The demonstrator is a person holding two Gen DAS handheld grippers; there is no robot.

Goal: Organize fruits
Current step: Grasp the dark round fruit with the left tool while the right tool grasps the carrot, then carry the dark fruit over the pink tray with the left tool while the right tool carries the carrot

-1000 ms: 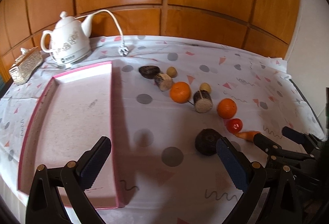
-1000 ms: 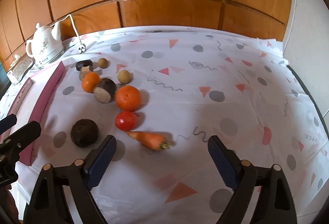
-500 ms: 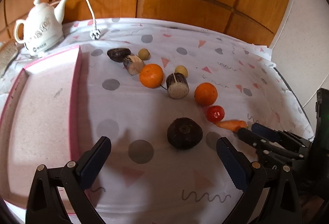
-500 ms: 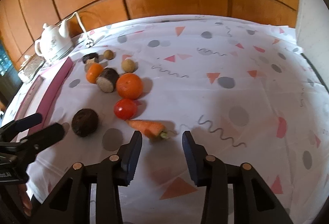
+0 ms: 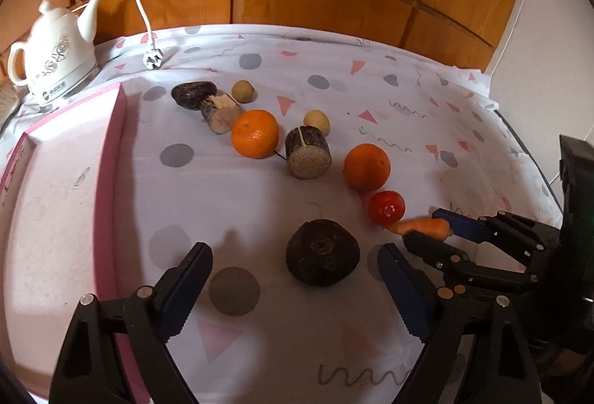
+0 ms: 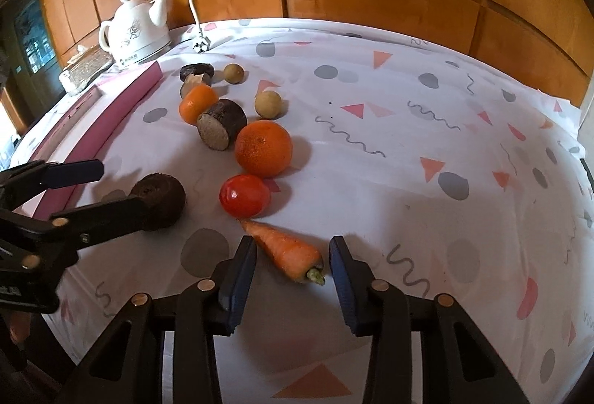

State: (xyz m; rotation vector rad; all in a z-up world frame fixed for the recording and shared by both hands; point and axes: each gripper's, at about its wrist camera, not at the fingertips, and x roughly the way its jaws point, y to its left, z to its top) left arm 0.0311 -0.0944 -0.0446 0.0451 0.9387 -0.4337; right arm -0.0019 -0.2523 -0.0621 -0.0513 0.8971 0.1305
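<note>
Black right gripper [image 6: 293, 265]: jaws just narrowing, astride the carrot [image 6: 287, 250], pads not yet touching.
Carrot axis: slanted, tip toward upper left, stem lower right.
Left gripper [image 5: 297, 287]: wide, closing slightly, dark root [image 5: 322, 257] ahead, unheld.
Count: two oranges, one tomato [image 6: 244, 195], one carrot.
Tray [image 5: 111, 159]: left edge.

Right gripper [image 6: 292, 265]: jaws just closing, carrot [image 6: 287, 248] between them, pads not yet pressed on it.
Carrot: laid on the patterned cloth [image 6: 427, 144], stem end toward the camera.
Tomato [image 6: 244, 195]: just beyond the carrot's tip.
Orange [image 6: 263, 148]: touching the tomato.
Left gripper [image 6: 100, 189]: seen at the left, jaws apart around a dark round root [image 6: 159, 200].
Kettle [image 6: 135, 33]: at the far left corner.
</note>
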